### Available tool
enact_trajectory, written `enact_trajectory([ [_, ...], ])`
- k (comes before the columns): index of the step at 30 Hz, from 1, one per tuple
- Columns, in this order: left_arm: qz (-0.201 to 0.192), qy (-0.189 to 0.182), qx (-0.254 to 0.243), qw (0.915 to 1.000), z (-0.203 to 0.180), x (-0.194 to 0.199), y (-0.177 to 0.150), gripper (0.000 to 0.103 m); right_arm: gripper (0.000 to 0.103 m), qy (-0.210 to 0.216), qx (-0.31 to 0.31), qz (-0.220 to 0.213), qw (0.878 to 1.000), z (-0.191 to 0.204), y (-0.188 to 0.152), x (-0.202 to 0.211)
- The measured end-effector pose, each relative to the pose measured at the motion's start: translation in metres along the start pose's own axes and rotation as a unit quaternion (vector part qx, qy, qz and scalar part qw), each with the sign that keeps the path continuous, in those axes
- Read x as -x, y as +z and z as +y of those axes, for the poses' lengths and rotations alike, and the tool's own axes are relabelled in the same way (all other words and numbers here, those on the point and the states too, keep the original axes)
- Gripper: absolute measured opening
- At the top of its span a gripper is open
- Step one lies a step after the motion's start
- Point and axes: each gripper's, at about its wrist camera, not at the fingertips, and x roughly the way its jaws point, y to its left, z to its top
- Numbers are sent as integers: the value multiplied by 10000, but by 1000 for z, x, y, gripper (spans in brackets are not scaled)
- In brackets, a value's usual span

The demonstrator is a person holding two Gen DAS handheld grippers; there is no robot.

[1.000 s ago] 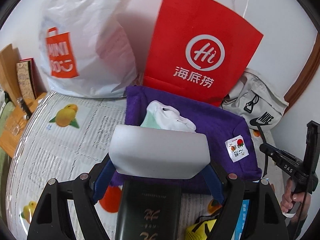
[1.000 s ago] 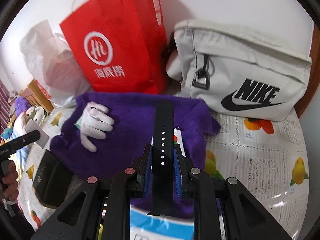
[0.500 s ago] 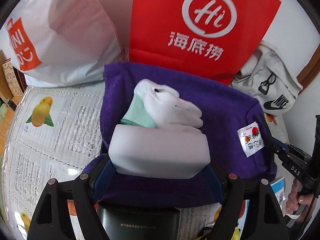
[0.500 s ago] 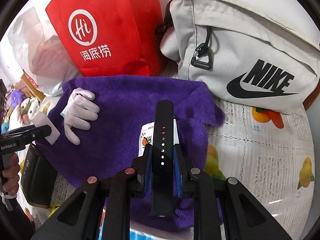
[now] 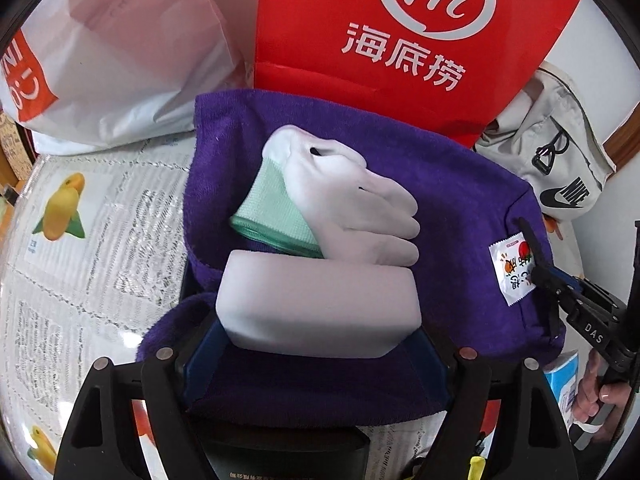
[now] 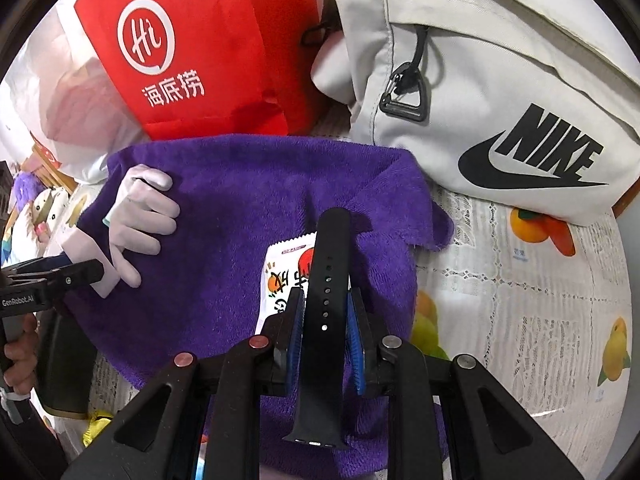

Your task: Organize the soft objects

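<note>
The white sponge block (image 5: 316,304) you carry sits crosswise between the left tongs (image 5: 318,344), its long axis side to side, low over the purple towel (image 5: 460,208) and just beside the white glove (image 5: 352,208). Those jaws are opening, likely to set it down there. Your right tongs (image 6: 325,320) pinch a black watch strap (image 6: 326,280) lengthwise, pointing away from you above the snack packet (image 6: 280,276), with the worktop (image 6: 500,300) beneath.

A home, by the look of it: table under a lace-pattern cloth (image 6: 520,300) printed with fruit, pushed against a white wall. Shopping bags, one red paper (image 5: 400,40) and one white plastic (image 5: 120,60), lean there beside a grey sports pouch (image 6: 500,80). Plush toys (image 6: 36,208) at far left.
</note>
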Motion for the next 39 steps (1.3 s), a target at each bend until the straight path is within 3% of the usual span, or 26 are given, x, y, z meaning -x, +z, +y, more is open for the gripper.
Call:
enact_trajectory([
  [2,-5,-34,33,10000,3,0,0,88,33,-3,32,-20,10000,2,1,1],
  [4,-26,-84,32,10000,2,2,0,93,54,-61,64,-101,9999,3,1,5],
  [14,-434,-132,149,9989,14,41,-10,93,57,-124,117,-530,9984,20,-12,50],
  [17,-712,-176,143,9972,17,61,-19,93,61,26,159,-687,9975,34,-26,72],
  [19,-866,-258,139,9958,19,74,-26,93,71,175,230,-776,9966,49,-39,85],
  [24,-983,-196,90,9949,28,96,-47,93,72,425,573,-790,9943,91,-75,104],
  [28,-1023,33,51,9947,39,108,-69,93,86,678,933,-725,9907,124,-106,108],
  [34,-1176,184,16,9929,63,126,-104,93,86,817,1439,-504,9849,170,-143,96],
  [39,-1162,145,34,9931,78,128,-130,93,87,585,1607,-322,9847,190,-157,73],
])
